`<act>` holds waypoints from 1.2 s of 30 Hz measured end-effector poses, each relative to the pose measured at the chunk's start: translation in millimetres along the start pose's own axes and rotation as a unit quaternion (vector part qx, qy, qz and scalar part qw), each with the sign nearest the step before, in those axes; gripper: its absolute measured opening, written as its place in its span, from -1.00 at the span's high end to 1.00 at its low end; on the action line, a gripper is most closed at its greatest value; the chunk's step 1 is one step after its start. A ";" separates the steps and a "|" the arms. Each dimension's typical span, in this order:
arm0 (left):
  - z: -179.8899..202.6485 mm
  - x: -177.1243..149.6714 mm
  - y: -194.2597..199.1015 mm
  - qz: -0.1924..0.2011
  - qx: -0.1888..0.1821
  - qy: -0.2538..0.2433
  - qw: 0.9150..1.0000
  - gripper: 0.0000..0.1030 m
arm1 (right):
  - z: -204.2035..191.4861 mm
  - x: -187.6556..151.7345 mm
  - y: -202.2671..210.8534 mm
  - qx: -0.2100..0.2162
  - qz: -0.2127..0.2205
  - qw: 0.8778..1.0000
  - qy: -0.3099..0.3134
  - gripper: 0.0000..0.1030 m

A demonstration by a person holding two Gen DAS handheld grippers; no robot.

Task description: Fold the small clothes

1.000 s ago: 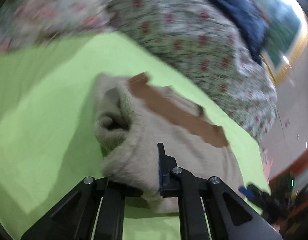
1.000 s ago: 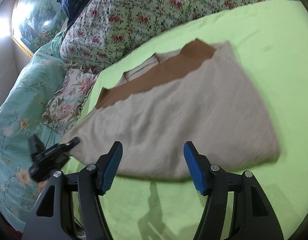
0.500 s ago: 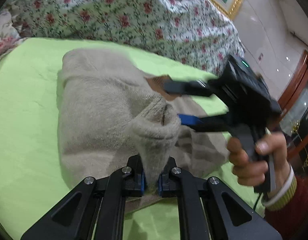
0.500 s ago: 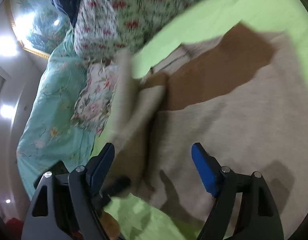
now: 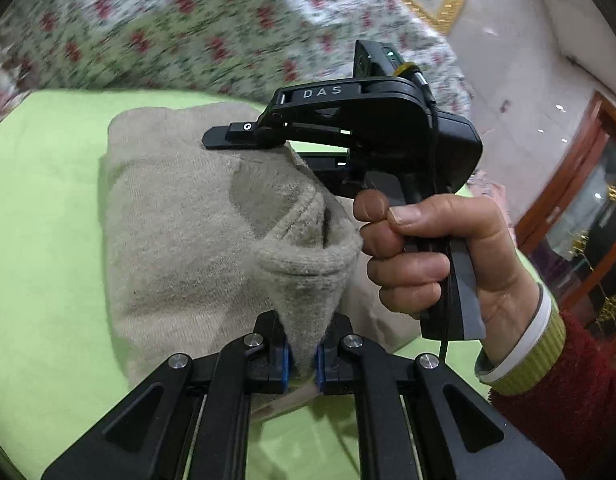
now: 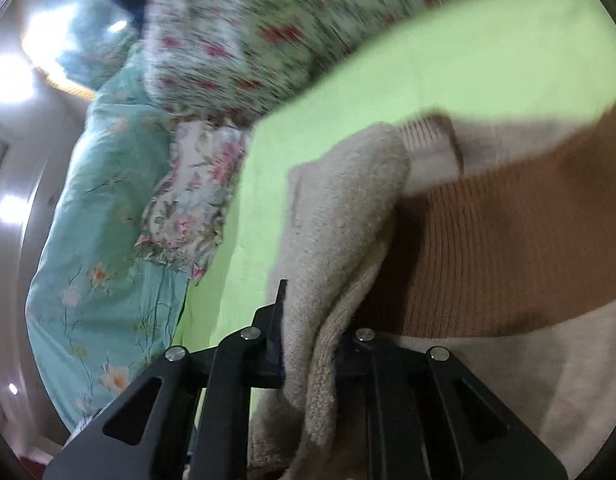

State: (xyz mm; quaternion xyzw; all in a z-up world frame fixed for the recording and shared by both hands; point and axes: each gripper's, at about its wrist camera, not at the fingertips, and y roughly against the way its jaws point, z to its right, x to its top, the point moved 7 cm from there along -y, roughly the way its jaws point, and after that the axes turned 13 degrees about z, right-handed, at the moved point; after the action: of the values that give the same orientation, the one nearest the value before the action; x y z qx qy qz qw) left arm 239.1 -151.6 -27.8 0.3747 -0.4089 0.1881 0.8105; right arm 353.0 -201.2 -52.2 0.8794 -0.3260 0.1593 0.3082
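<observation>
You are looking at one beige knit garment [image 5: 175,216], soft and fuzzy, lying bunched and partly doubled over on the lime-green sheet [image 5: 39,208]. In your left wrist view its near edge rises off the heap in a narrow, cuff-like fold with a rolled rim, drawn up to a point nearest the camera, while the rest sits as a rounded mound behind it. In your right wrist view a thick beige fold [image 6: 340,216] stands up and drapes over the flatter part of the garment, which carries a broad ribbed brown band [image 6: 520,248] across it, with plain beige cloth below.
</observation>
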 end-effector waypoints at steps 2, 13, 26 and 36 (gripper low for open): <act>25.2 4.3 -9.0 0.002 -0.024 -0.007 1.000 0.85 | -2.0 9.2 26.2 -0.011 0.018 0.999 0.025 0.70; 89.0 -38.2 -105.3 -0.079 -0.074 0.003 0.994 0.84 | 102.1 8.6 102.4 -0.146 0.020 0.987 0.058 0.70; 91.3 -55.9 -119.6 -0.120 -0.081 0.001 0.989 0.29 | 135.6 -0.7 112.7 -0.166 0.038 0.984 0.047 0.65; 50.2 -32.8 -33.3 -0.069 -0.066 0.035 0.995 -0.48 | 115.3 -15.1 170.4 -0.176 0.088 0.980 0.028 -0.19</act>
State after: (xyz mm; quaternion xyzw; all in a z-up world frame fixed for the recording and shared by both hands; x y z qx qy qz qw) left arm 213.8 -211.4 -50.0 0.3407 -0.3645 0.1171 0.8587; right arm 236.5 -370.3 -72.3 0.7741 -0.4165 0.1509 0.4523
